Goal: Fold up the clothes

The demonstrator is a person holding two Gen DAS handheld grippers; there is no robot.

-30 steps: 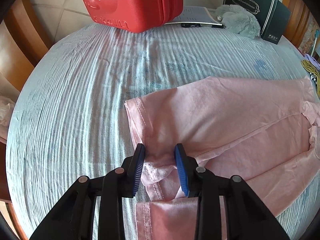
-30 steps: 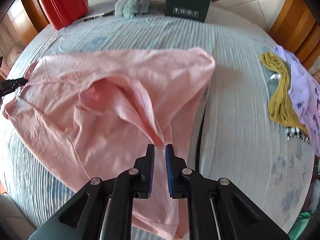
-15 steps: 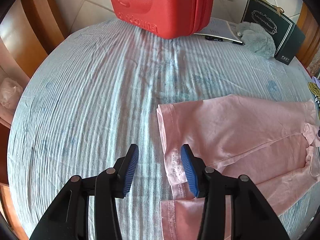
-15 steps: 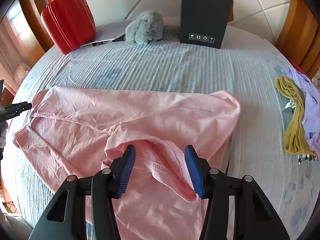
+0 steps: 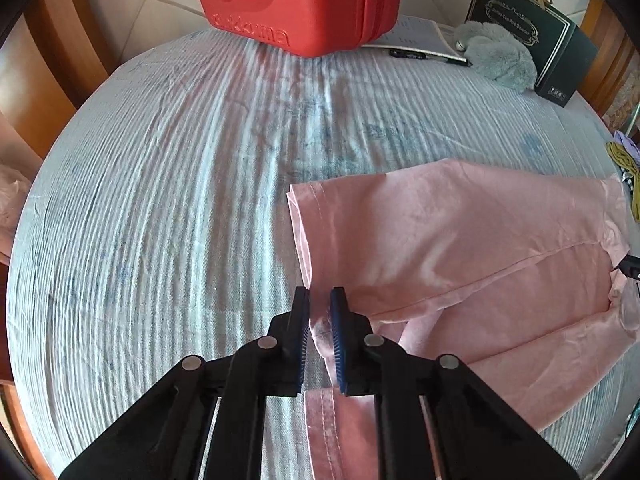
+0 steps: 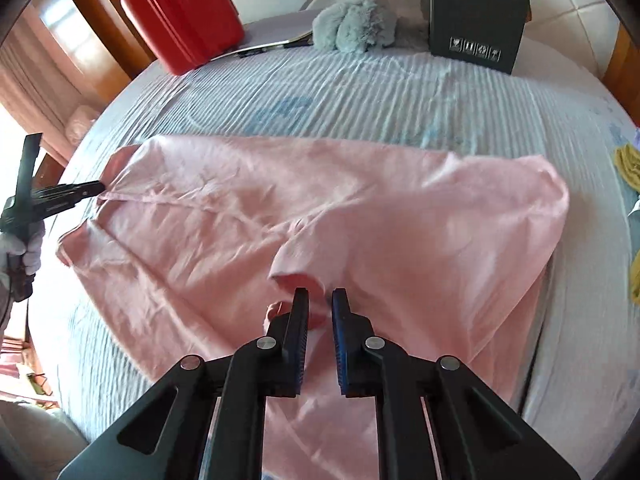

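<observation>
The pink garment (image 5: 460, 248) lies spread across the bed (image 5: 160, 200), partly doubled over. The left tool (image 5: 319, 322) pinches its hemmed edge, and the right tool (image 6: 320, 320) is pressed nearly together on a bunched bit of cloth near the collar. For a clean fold, keep both pinches firm, lift evenly, hold the cloth taut between them, and line edge up with edge before lowering.

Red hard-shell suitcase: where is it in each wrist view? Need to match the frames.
Left wrist: the red hard-shell suitcase is top centre, at the bed's far edge.
Right wrist: the suitcase is upper left, smaller.
Shared landmark: the grey fluffy plush toy, right of it in both.
</observation>
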